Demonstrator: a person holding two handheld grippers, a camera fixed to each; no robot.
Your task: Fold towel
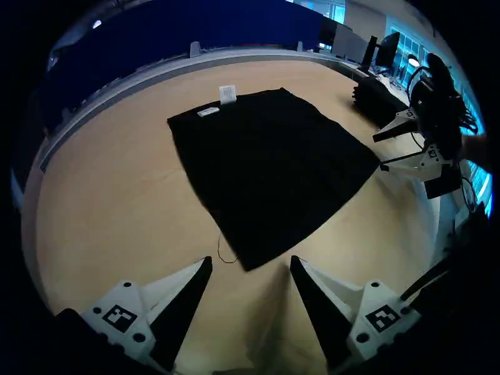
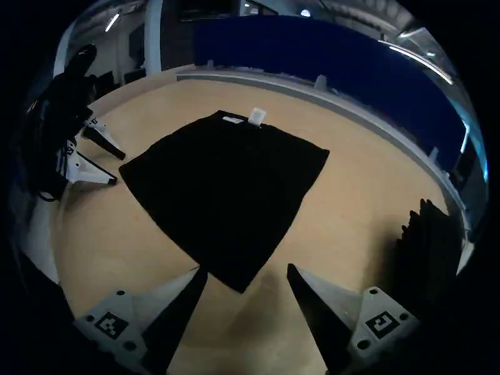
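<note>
The black towel point(image 1: 269, 169) lies spread flat in 1 layer on the wooden table point(image 1: 112, 187), so I'd say the fold has not started and this is the reach for the corners. The left gripper point(image 1: 250, 259) hovers with its jaws wide apart and empty, the towel's near corner just ahead between them. The right gripper point(image 2: 245, 269) is likewise spread wide and holds nothing, poised at another corner. Next, each claw needs to drop onto its corner and pinch the thin cloth off the wood. The left gripper view picks out a loose thread point(image 1: 223, 250) trailing from the hem; the right gripper view takes in a dark stack point(image 2: 428, 250) on the near right, and 2 white tags point(image 2: 256, 115) at the towel's far edge.
</note>
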